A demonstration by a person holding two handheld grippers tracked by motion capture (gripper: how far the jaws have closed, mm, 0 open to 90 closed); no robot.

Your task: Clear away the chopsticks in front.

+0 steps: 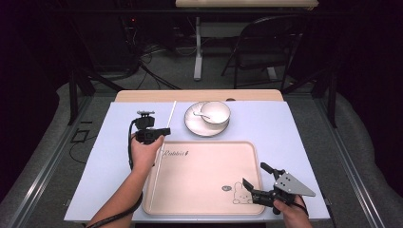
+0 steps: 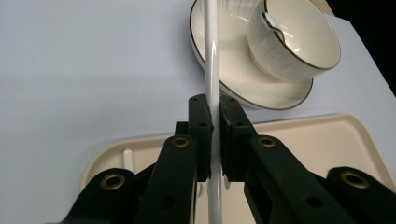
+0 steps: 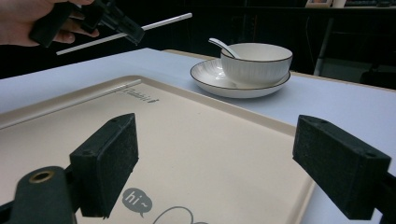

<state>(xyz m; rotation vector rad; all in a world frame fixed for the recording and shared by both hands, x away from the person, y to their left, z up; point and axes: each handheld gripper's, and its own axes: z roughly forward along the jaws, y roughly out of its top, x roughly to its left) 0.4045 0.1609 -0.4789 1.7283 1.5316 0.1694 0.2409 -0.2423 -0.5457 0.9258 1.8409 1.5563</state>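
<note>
My left gripper point(image 1: 162, 131) point(image 2: 212, 105) is shut on a thin white stick point(image 1: 171, 113) point(image 2: 211, 56), held above the mat just beyond the tray's far left corner. The stick points toward the plate's left side. In the right gripper view, the left gripper point(image 3: 133, 32) and its stick point(image 3: 163, 21) hover at upper left. A second white stick point(image 1: 153, 190) point(image 3: 70, 105) point(image 2: 127, 156) lies in the beige tray point(image 1: 204, 161) point(image 3: 187, 121) along its left rim. My right gripper point(image 1: 254, 174) point(image 3: 224, 154) stands open over the tray's near right corner, nothing between its jaws.
A white bowl point(image 1: 215, 112) point(image 2: 299, 42) point(image 3: 256, 60) with a spoon point(image 1: 202, 114) point(image 3: 219, 44) in it sits on a plate point(image 1: 195, 124) point(image 2: 238, 88) beyond the tray. A pale mat point(image 1: 285, 128) covers the table. A chair point(image 1: 266, 42) stands behind.
</note>
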